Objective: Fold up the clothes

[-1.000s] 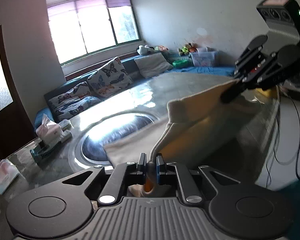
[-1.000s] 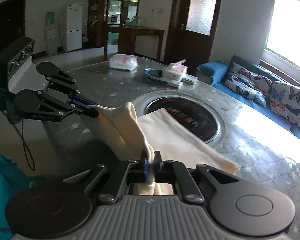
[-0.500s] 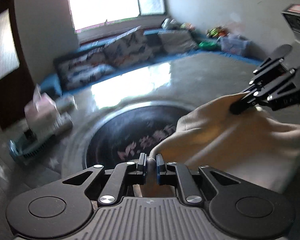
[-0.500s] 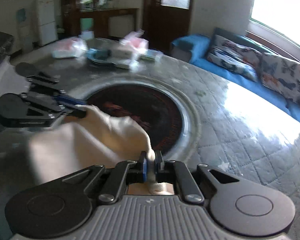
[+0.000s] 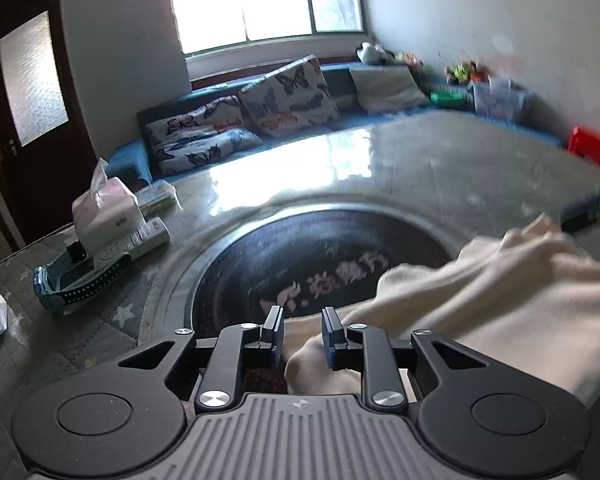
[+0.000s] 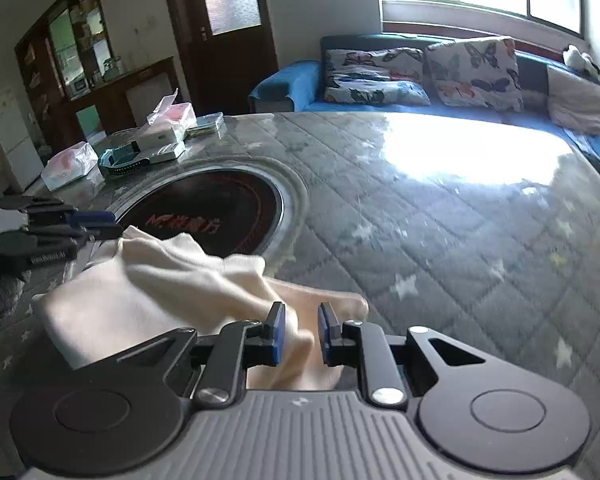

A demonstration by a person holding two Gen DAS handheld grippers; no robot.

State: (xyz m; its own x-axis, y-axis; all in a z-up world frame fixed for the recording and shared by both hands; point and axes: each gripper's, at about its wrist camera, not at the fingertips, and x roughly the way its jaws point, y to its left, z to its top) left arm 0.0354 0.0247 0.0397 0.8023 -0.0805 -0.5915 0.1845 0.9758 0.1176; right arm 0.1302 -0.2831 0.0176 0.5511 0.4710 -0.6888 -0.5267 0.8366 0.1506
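Observation:
A cream garment [image 5: 480, 300] lies folded over in a loose heap on the table, partly over the dark round inset [image 5: 300, 256]; it also shows in the right wrist view [image 6: 152, 292]. My left gripper [image 5: 302, 330] is open, its blue pads either side of a cloth corner. My right gripper [image 6: 300, 326] is open too, with a cloth fold lying between its pads. The left gripper [image 6: 100, 224] also shows in the right wrist view at the garment's far end. The right gripper's tip [image 5: 592, 208] shows blurred at the left wrist view's right edge.
The grey quilted table cover [image 6: 440, 232] spreads to the right. A tissue box [image 5: 108, 212], a remote and a blue basket [image 5: 72, 284] sit at the table's left. A sofa with butterfly cushions [image 5: 260, 112] stands behind.
Both grippers have carried the cloth edge forward and down over the garment, then opened and let go. The cloth now lies slack on the table.

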